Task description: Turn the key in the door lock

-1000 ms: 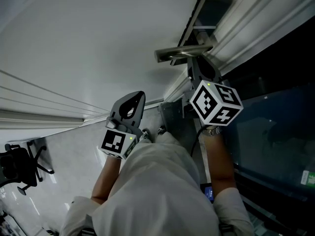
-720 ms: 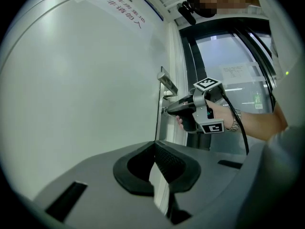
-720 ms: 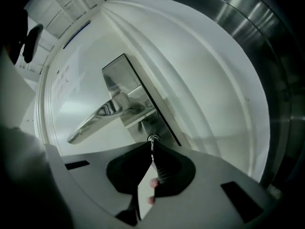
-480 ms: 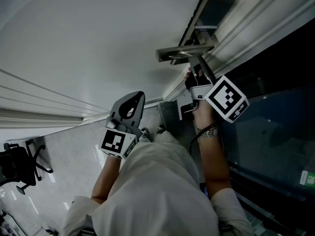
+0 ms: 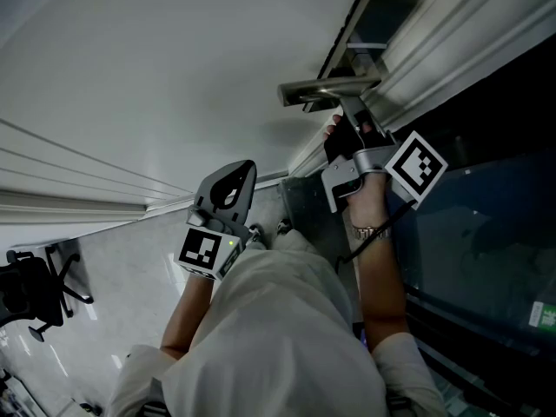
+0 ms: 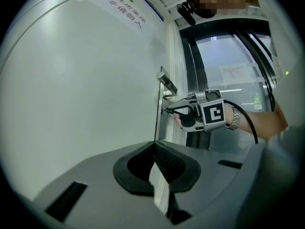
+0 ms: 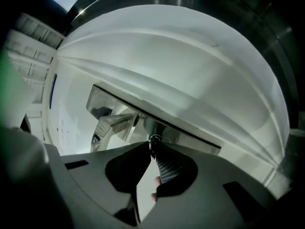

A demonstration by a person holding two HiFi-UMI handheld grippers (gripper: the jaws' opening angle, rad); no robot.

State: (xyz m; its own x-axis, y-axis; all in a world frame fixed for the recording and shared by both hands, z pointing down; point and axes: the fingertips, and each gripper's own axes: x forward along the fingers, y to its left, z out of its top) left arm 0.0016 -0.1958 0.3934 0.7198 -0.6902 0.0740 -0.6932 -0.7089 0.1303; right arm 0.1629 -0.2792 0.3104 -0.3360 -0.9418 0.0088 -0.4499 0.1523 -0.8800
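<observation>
The right claw (image 7: pixel 151 151) has its jaws nearly together, their tips pinched on the head of the key (image 7: pixel 154 140). The jaws have just been opening slightly, with the key between them. The claw points level at the door's edge and is rolled to one side, so its marker cube sits off to the right in the head view.

The key stands in the lock on the steel plate (image 7: pixel 190 138) along the door's edge, just below the lever handle (image 7: pixel 110 124). A thin ring hangs at the key's head. The handle juts out from the same plate, close above the jaw tips without touching them.

Behind the right claw, the forearm wears a metal watch (image 5: pixel 372 232).

The left claw (image 6: pixel 155 146) is held well away from the lock, level, facing the white door (image 5: pixel 174 68). Its jaw tips are closed together with nothing between them.

A dark glass panel (image 5: pixel 486 224) runs beside the door's edge, on the right in the head view. A black office chair (image 5: pixel 33 287) stands on the pale floor far to the left.
</observation>
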